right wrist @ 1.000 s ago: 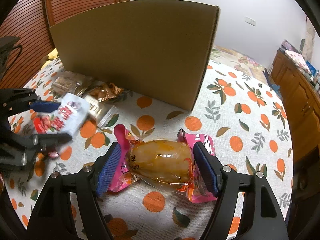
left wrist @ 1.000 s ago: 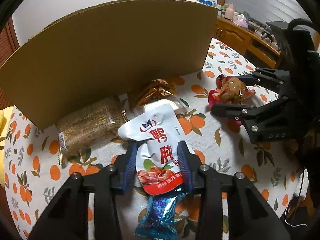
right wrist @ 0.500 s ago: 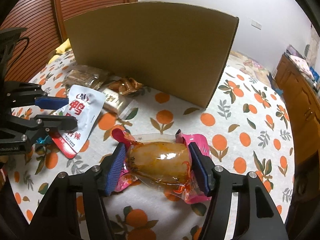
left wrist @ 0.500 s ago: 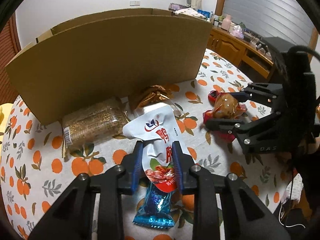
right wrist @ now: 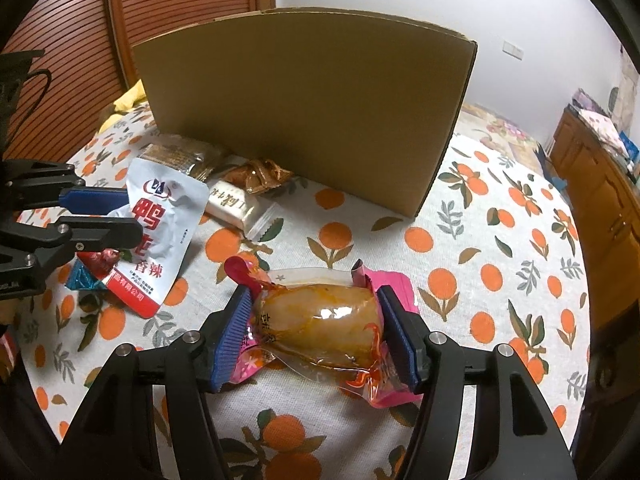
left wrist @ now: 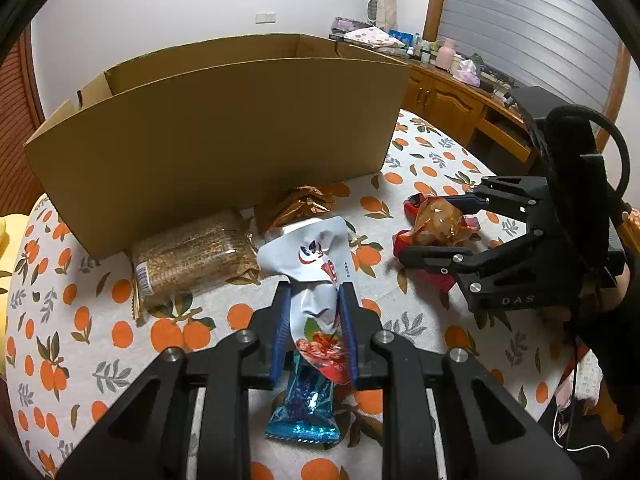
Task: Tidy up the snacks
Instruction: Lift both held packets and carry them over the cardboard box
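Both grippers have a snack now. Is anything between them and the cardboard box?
Only the cardboard box's own near wall, standing tall, so both snacks must go over it. The white pouch in the left gripper and the orange packet in the right gripper otherwise face nothing visible.

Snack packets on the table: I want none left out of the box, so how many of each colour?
White: 2 (white pouch, white bar)
Blue: 1 (blue foil packet)
Brown or gold: 2 (brown cracker pack, gold packet)
Pink-and-clear: 1 (pink-and-clear packet)
Total: 6
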A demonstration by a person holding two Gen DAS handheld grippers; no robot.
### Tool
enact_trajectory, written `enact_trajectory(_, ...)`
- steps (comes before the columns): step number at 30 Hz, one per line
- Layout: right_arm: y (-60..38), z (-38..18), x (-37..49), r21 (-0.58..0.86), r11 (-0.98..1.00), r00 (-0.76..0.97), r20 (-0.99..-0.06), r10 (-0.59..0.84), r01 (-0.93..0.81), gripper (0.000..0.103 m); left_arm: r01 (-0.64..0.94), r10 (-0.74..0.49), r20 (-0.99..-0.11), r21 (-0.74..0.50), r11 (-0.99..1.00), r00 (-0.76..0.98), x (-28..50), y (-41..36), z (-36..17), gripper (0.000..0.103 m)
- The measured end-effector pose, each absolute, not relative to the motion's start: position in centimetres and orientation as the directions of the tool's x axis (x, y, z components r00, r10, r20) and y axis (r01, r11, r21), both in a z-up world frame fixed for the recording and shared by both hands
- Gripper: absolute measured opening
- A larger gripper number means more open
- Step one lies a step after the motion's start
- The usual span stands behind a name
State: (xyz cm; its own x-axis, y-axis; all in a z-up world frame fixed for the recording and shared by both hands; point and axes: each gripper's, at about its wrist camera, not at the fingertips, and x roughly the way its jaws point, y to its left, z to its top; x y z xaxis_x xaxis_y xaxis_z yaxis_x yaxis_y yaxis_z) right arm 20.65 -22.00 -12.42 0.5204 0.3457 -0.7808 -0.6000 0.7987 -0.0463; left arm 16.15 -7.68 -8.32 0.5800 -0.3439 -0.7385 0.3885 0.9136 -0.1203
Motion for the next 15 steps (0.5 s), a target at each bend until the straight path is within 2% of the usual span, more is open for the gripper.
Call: enact_trajectory(15,-22.0,-12.1,20.4,-0.048,0.800,0.532,-0.771,0.352,-0.599,0.065,0.385,-0.362,-0.694,-0.131,0.914,0.622,15.3,-6.6,-5.4,0.020)
